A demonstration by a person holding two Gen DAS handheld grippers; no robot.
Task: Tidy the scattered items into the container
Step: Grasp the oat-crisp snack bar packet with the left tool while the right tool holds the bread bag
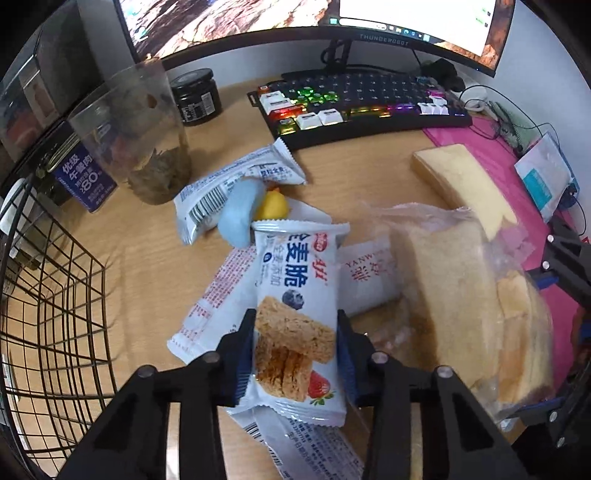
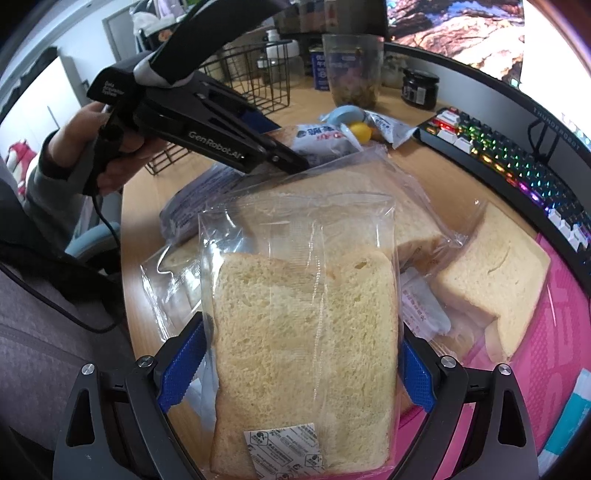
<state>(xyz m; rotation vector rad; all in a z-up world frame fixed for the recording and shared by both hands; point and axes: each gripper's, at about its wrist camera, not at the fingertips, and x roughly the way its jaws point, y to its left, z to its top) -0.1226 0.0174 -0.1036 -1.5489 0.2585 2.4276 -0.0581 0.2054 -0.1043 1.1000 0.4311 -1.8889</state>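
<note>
Snack packets, bagged bread and small toys lie scattered on your wooden desk (image 1: 122,236), and the black wire basket (image 1: 48,295) meant to take them stands at the desk's left edge, with nothing visible inside it in the part shown. Your left gripper (image 1: 295,332) has its fingers clenched on a white cereal-bar packet (image 1: 295,295), the blue pads pressing its two long sides; that packet lies over other white wrappers, one with red print (image 1: 218,291) just to its left. Just beyond it sit a light blue toy (image 1: 238,214) and a yellow one (image 1: 272,206), touching each other, with another white packet (image 1: 236,181) behind them. Your right gripper (image 2: 303,354) is grasping a clear bag of sliced bread (image 2: 303,332), the blue pads set against the bag's two sides, and the bag stands upright between them. A second bagged loaf (image 2: 369,206) lies behind it, and a further loaf (image 2: 495,273) rests to the right, partly on the pink mat (image 2: 546,350). In the right wrist view your hand (image 2: 110,147) is wrapped around the left gripper's handle, with the basket behind it. A clear jar (image 1: 147,140), a dark jar (image 1: 197,98) and a blue tin (image 1: 83,177) stand near the basket, and a lit keyboard (image 1: 362,99) sits under the monitor (image 1: 295,22).
</note>
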